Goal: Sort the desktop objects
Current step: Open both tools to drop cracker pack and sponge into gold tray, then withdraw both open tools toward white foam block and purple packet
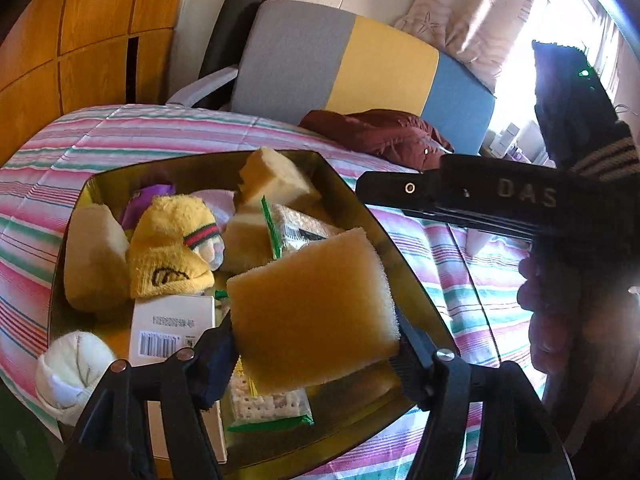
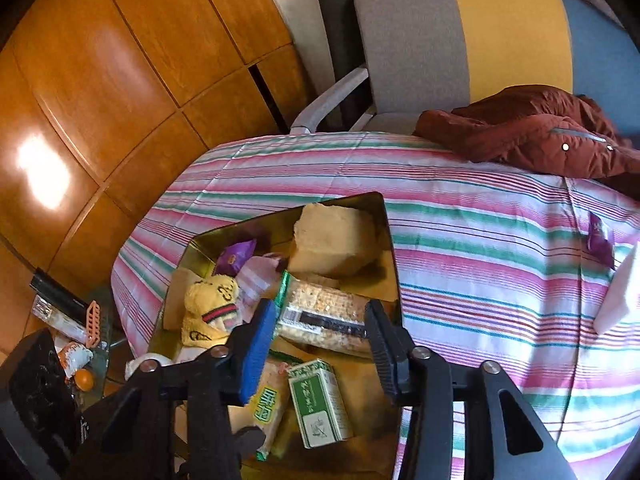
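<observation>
Between your left gripper's [image 1: 316, 344] 2 fingers, low in the centre of the left wrist view, sits a yellow sponge [image 1: 312, 304], a flat slab tilted with its broad face up and its long axis running from lower left to upper right. Its lower corners lie just inside the fingers; whether the pads press on it you cannot tell, as the jaws stand wide. It hangs over the gold tin tray [image 1: 404, 272], above a green-edged cracker pack [image 1: 266, 404].

Farther up the tray lie a yellow sock [image 1: 168, 252], a white barcoded box [image 1: 172, 326], and another sponge block [image 1: 276, 178] at the far end. Only this view shows the white rolled sock [image 1: 72, 372] at the lower left and your right gripper's body crossing the right side.

Your right gripper [image 2: 320, 346] stands spread with nothing between its fingers, over a wrapped cracker pack [image 2: 324, 316] lying crosswise. Only that view shows the green-and-white box [image 2: 318, 404] at the bottom centre and a purple packet [image 2: 600, 238] on the striped cloth [image 2: 480, 220].
</observation>
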The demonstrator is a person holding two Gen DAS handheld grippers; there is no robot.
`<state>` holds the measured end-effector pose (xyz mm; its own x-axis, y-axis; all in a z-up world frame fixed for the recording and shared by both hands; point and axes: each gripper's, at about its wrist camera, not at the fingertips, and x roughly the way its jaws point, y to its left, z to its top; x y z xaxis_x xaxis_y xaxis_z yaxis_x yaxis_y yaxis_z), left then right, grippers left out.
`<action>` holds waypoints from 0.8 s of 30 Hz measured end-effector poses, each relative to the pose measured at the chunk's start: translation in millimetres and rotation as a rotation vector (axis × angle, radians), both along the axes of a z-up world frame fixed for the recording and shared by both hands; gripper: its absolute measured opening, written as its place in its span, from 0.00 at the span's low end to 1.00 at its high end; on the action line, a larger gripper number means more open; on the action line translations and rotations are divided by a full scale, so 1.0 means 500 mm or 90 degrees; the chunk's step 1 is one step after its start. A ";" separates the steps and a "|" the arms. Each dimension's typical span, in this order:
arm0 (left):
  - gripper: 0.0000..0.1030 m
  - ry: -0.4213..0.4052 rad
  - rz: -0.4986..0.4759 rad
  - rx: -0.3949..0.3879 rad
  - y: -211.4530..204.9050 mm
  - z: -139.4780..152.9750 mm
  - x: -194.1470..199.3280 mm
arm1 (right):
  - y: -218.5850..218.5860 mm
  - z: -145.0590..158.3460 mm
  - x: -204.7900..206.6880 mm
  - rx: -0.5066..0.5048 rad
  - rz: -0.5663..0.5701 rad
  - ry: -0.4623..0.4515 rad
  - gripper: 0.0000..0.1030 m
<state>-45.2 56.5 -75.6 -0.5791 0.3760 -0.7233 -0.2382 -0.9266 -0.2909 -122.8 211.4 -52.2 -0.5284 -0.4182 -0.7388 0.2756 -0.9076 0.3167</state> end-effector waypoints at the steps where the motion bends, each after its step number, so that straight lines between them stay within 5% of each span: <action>1: 0.73 -0.001 0.001 0.002 0.000 0.000 0.001 | 0.000 -0.001 0.002 0.006 -0.002 0.000 0.59; 24: 0.79 0.056 0.049 -0.056 -0.024 0.057 0.048 | 0.014 0.004 0.078 0.038 -0.032 0.029 0.85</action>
<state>-21.5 44.3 -47.1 -0.6662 0.2648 -0.6971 -0.1860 -0.9643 -0.1885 -83.7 218.3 -50.0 -0.5810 -0.3459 -0.7368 0.2413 -0.9377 0.2500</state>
